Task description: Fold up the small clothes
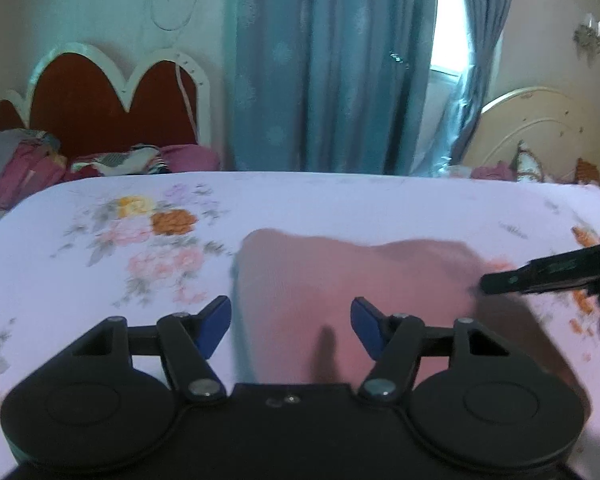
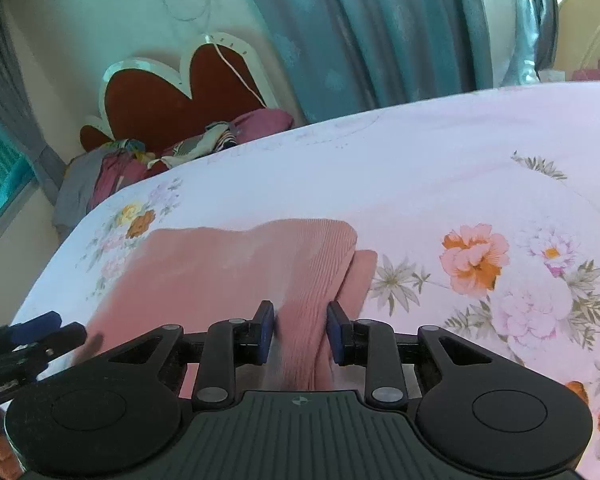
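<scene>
A pink ribbed garment (image 1: 340,280) lies folded on the floral sheet (image 1: 100,240). It also shows in the right wrist view (image 2: 236,264), with a folded edge at its right side. My left gripper (image 1: 291,326) is open above the garment's near left part, holding nothing. My right gripper (image 2: 300,334) is partly open, its jaws either side of a ridge of the pink cloth without pinching it. The right gripper shows at the right edge of the left wrist view (image 1: 548,270). The left gripper shows at the lower left of the right wrist view (image 2: 28,340).
The floral sheet (image 2: 480,200) covers a bed. A red headboard (image 1: 100,108) with piled bedding (image 1: 28,164) stands behind at the left. Blue curtains (image 1: 332,68) hang at the back. A cream headboard (image 1: 540,128) is at the back right.
</scene>
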The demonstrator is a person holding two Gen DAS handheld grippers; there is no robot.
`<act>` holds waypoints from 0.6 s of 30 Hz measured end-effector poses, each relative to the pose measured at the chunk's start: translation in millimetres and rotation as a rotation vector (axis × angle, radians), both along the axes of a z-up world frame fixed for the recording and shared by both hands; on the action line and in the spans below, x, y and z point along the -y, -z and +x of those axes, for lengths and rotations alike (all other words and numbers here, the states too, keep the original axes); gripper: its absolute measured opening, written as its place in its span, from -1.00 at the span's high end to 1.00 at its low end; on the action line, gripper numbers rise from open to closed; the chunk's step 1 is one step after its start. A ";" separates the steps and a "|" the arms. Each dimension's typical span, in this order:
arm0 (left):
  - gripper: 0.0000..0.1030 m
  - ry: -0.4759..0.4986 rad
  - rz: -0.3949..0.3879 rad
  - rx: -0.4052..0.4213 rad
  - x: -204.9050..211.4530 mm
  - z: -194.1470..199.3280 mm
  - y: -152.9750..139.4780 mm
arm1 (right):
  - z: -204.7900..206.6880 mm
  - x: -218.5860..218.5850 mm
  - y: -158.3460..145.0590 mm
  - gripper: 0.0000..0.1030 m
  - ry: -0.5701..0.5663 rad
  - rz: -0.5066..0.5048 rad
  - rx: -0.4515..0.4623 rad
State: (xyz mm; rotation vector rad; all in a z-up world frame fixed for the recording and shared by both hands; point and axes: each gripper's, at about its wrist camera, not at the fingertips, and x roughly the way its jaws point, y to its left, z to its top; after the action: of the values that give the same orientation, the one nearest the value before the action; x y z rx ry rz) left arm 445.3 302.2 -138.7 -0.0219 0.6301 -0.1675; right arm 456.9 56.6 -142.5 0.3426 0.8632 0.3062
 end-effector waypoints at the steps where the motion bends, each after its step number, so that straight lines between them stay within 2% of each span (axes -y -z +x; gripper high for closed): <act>1: -0.19 0.007 -0.019 -0.009 2.2 5.5 -0.7 | 5.2 -1.0 0.9 0.45 0.005 0.003 -0.011; 5: -0.08 0.020 -0.042 -0.020 12.1 28.3 3.8 | 21.9 -6.2 6.4 0.45 0.007 -0.007 -0.035; 8: -0.08 0.007 -0.061 -0.073 13.4 49.2 17.0 | 30.6 -11.2 8.8 0.45 0.007 -0.020 -0.034; 11: -0.08 -0.025 -0.061 -0.114 9.8 62.6 31.8 | 34.4 -16.2 16.6 0.45 0.029 -0.126 -0.031; 15: -0.39 -0.079 -0.100 -0.158 -3.4 73.3 46.4 | 33.1 -7.7 27.6 0.45 0.062 -0.082 -0.037; 18: -0.32 -0.102 -0.140 -0.170 -9.1 72.0 42.5 | 26.4 -1.1 20.1 0.45 0.124 -0.087 -0.008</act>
State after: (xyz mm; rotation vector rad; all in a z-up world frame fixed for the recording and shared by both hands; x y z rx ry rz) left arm 517.4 311.4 -181.1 -0.2048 0.7837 -0.1111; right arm 483.3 57.7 -162.6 0.3149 0.8565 0.1524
